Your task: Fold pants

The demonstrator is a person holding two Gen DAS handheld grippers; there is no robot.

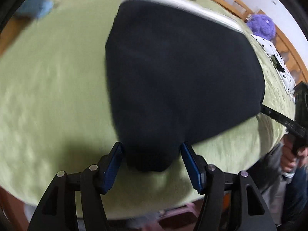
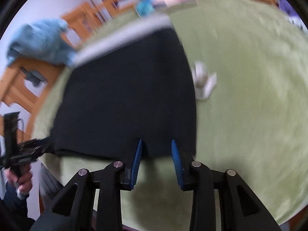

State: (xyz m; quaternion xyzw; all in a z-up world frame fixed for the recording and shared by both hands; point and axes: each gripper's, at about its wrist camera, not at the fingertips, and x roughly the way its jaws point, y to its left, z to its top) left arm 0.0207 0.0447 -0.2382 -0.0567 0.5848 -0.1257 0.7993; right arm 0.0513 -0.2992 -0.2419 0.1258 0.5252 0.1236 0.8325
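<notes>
The left tool [image 1: 152, 158] stands open, a bunched corner of the dark pants [image 1: 179, 73] lying loose between its blue pads, while the right tool [image 2: 156, 157] straddles the near hem with its pads apart from the cloth. The pants lie folded on the green-covered desk [image 1: 53, 88], grey waistband [image 1: 182, 3] farthest. Beyond lie a white scrap [image 2: 204, 80], blue cloth [image 2: 40, 40] and a purple fluffy thing [image 1: 261, 27].

matt dark cloth pants [image 1: 179, 73] on fuzzy green cloth cover [image 1: 48, 88]; ribbed blue fingers [image 2: 137, 159].
</notes>
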